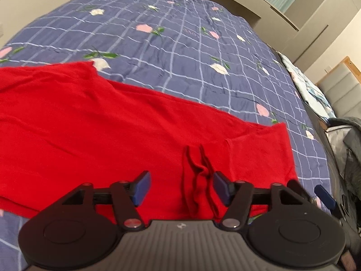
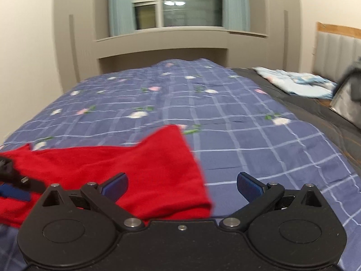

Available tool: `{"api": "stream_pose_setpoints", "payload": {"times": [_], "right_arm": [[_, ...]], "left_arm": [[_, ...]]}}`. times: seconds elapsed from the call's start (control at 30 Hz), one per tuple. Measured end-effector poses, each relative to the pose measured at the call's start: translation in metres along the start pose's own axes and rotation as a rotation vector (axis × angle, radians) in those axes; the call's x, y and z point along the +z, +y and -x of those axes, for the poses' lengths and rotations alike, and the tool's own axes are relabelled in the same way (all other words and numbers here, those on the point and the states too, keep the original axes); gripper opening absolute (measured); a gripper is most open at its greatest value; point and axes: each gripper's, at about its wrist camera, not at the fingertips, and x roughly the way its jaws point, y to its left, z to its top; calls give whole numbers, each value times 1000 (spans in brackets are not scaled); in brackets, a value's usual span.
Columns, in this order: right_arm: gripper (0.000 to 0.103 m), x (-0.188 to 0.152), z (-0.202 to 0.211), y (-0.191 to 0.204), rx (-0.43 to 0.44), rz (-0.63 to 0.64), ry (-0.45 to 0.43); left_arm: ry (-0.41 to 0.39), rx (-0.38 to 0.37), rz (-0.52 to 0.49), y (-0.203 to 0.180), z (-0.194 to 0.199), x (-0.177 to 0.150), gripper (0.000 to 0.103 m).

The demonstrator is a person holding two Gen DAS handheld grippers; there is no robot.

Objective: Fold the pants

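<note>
Red pants (image 1: 94, 124) lie spread across the blue plaid bed cover (image 1: 180, 45). My left gripper (image 1: 180, 188) is open just above the pants, with a bunched ridge of red cloth (image 1: 198, 180) between its blue pads, not pinched. My right gripper (image 2: 181, 187) is open over the right end of the pants (image 2: 146, 169), its left pad above the cloth and its right pad above bare cover (image 2: 259, 146). A blue pad of the right gripper shows at the right edge of the left wrist view (image 1: 325, 196).
The bed runs back to a beige wall ledge (image 2: 162, 43) under a window (image 2: 178, 2). A folded light-blue blanket (image 2: 295, 82) lies on a dark sheet at the right. A grey jacket (image 1: 347, 149) sits beside the bed's right edge.
</note>
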Motion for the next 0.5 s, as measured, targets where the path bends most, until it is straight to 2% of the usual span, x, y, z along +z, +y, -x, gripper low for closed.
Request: {"api": "stream_pose_setpoints", "payload": {"times": [0.03,0.17,0.3,0.5], "right_arm": [[102,-1,3,8,21,18,-2],[100,-7,10,42,124,114,1],[89,-12,11,73,203,204,14],[73,-17,6,102,257,271,52]], "left_arm": [[-8,8,2,2,3,1,81],[-19,29,14,11,9,3,86],[-22,49,25,16,12,5,93],[-35,54,25,19,15,6,97]]}}
